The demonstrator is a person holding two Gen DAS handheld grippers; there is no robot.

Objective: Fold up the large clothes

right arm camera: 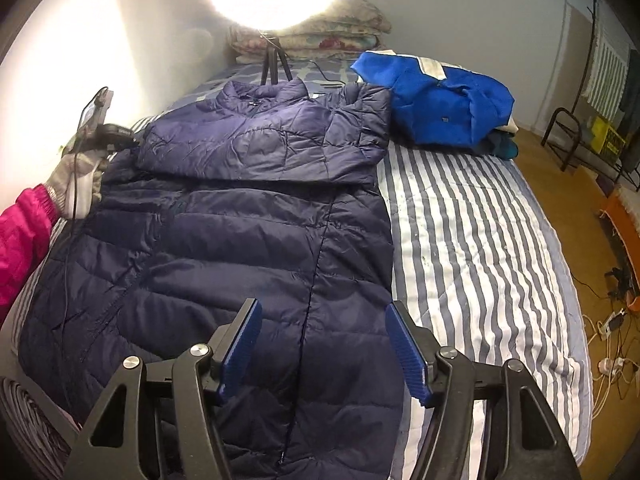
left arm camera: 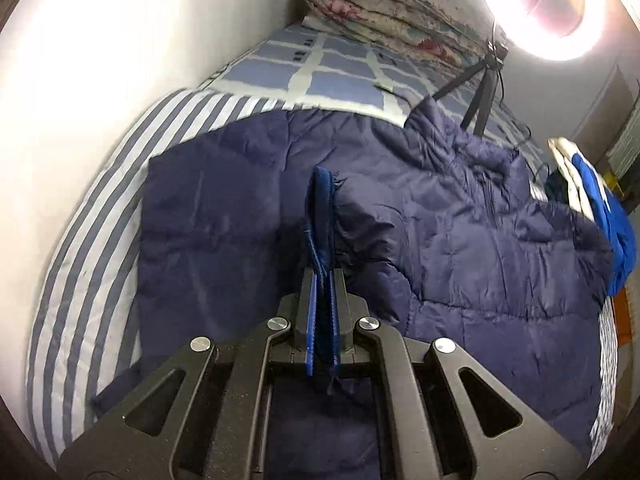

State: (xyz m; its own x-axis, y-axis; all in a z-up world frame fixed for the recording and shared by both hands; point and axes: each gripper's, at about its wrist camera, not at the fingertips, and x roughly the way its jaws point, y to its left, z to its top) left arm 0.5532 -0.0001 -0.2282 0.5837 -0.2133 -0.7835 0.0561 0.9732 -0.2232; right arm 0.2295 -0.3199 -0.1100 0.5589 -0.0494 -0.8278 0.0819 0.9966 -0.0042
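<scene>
The bed [right arm camera: 480, 240], under a striped cover, carries the navy padded jacket [right arm camera: 240, 220]. The jacket lies flat with its long axis running from the hem, nearest the right hand-held gripper [right arm camera: 324, 344], to the collar at the far end. One sleeve [right arm camera: 260, 148] is folded across the chest. The left hand-held gripper [left arm camera: 324, 276] is clenched on what appears to be the sleeve cuff [left arm camera: 320, 200], at the jacket's left edge. The right hand-held gripper hovers released, jaws wide apart, directly above the hem. The right hand is therefore nearer the hem for a lengthwise fold toward the collar.
</scene>
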